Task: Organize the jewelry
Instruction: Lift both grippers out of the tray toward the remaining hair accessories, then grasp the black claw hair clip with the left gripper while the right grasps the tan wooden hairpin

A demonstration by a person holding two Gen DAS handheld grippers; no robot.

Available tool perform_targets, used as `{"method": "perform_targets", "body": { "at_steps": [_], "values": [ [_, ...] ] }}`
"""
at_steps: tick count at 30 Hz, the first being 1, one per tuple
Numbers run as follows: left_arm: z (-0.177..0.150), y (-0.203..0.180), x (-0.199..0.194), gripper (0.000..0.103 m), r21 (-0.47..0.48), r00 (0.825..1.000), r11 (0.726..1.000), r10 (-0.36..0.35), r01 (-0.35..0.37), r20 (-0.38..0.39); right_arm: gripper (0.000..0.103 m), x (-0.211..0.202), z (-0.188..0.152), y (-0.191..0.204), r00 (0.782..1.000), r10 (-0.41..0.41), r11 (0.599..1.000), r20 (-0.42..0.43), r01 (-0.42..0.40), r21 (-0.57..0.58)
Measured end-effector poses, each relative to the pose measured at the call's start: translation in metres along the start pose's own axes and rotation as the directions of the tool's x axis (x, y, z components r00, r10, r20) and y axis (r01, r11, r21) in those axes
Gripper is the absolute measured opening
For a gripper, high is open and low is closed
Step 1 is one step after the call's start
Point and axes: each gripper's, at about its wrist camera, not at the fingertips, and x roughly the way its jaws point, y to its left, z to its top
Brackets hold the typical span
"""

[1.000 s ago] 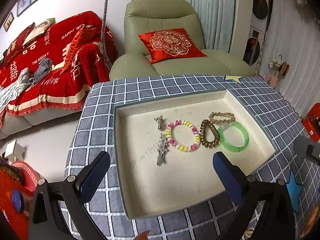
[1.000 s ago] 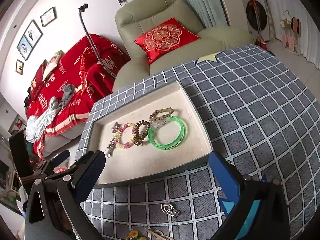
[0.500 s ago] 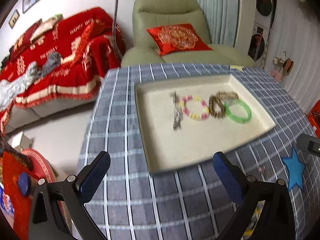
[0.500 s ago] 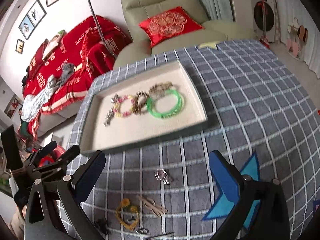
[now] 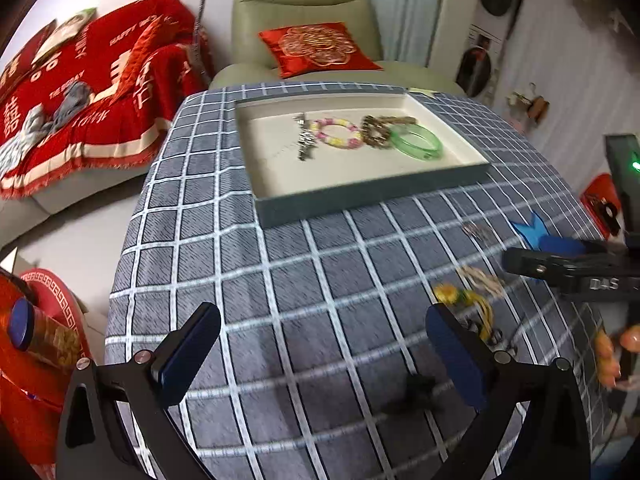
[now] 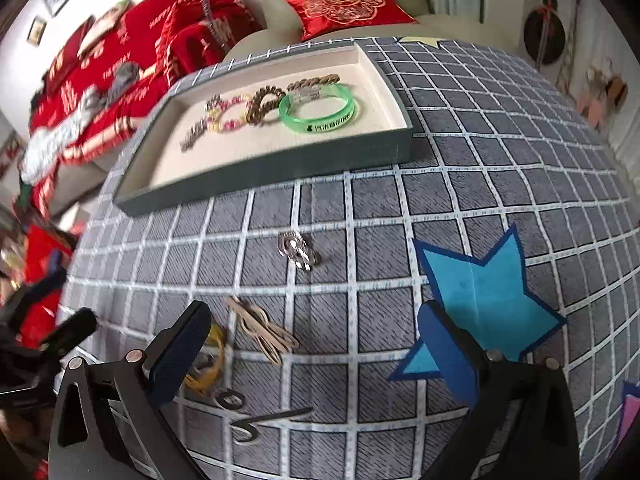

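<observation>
We saw the tray (image 6: pixel 276 164) lying toward the far edge of the bench (image 6: pixel 480 184), its long axis running left to right. Inside, in a row along that axis, lay a silver pendant (image 5: pixel 305 140), a pink and yellow bead bracelet (image 5: pixel 336 133), a brown coil bracelet (image 6: pixel 264 105) and a green bangle (image 6: pixel 322 109). Nearer us on the checked cloth lay a silver clip (image 6: pixel 298 251), tan hairpins (image 6: pixel 262 330) pointing diagonally, and a yellow ring (image 5: pixel 466 306). Our left gripper (image 5: pixel 322 354) and right gripper (image 6: pixel 316 354) both hovered with jaws wide apart, holding nothing.
</observation>
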Motion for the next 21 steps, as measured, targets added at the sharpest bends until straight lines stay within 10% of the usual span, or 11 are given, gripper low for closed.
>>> {"method": "perform_targets", "body": {
  "at_steps": [21],
  "values": [
    [-0.041, -0.031, 0.013, 0.103, 0.131, 0.992, 0.986, -0.092, 0.102, -0.080, 0.067, 0.012, -0.024, 0.038, 1.000, -0.030, 0.957, -0.005, 0.027, -0.290]
  ]
}}
